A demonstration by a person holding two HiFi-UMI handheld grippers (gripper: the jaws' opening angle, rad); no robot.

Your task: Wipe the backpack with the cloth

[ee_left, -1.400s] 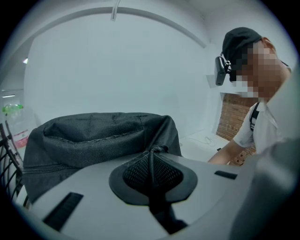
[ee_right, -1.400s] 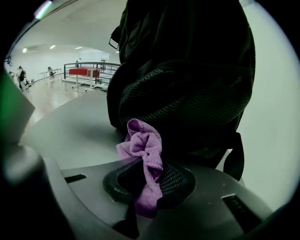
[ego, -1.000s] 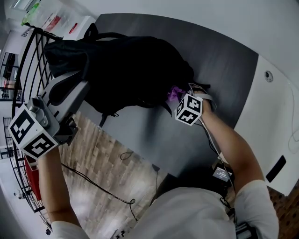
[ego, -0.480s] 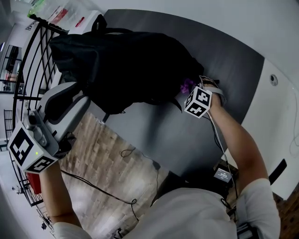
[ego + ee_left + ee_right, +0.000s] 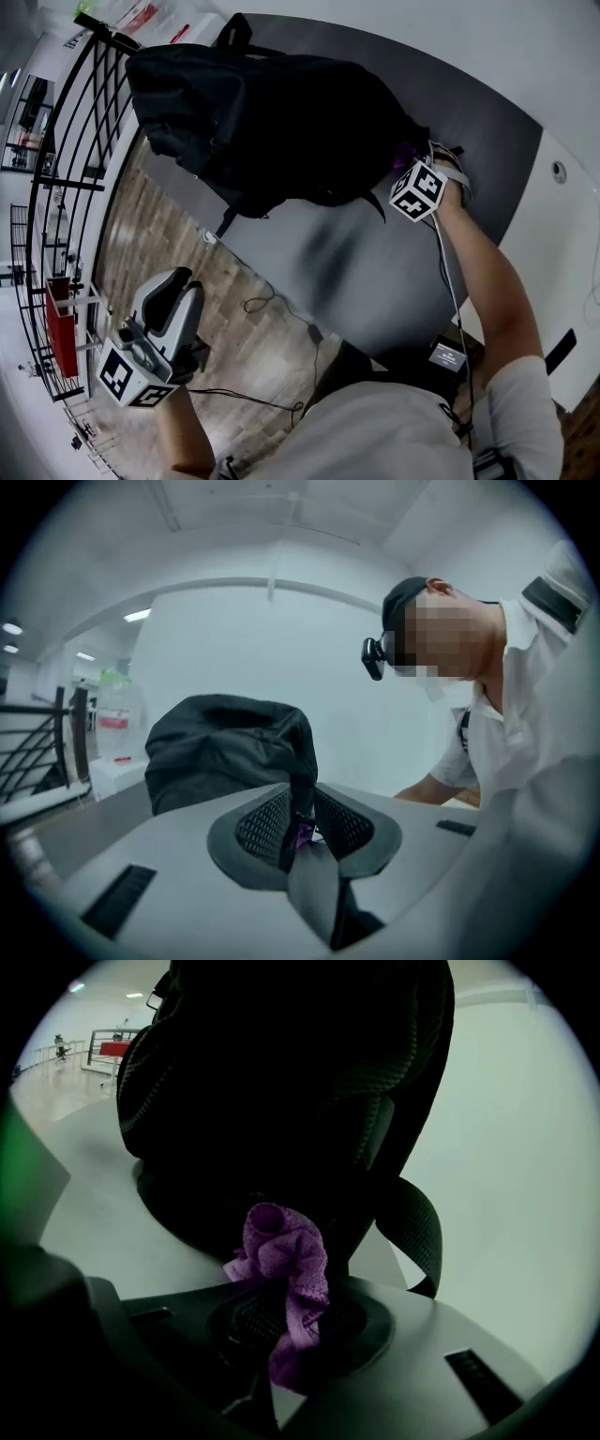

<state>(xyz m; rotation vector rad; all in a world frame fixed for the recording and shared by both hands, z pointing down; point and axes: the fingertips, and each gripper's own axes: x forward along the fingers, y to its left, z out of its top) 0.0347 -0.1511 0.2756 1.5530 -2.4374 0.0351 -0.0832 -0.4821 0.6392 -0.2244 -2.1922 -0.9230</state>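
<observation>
R gripper point(image 5: 286, 1326) clenched on purple cloth point(image 5: 281, 1255) at edge of black backpack point(image 5: 281, 122) on table point(image 5: 375, 272). L gripper point(image 5: 302, 832) off table; jaws just opened, nothing between.

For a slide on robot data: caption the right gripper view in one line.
Right gripper clamps a purple cloth before the black backpack on the grey table.

We look steeply down from the head onto the backpack point(image 5: 272, 122) and surface point(image 5: 375, 281). Right gripper view sits close against the backpack; left gripper view faces it level, farther off.
</observation>
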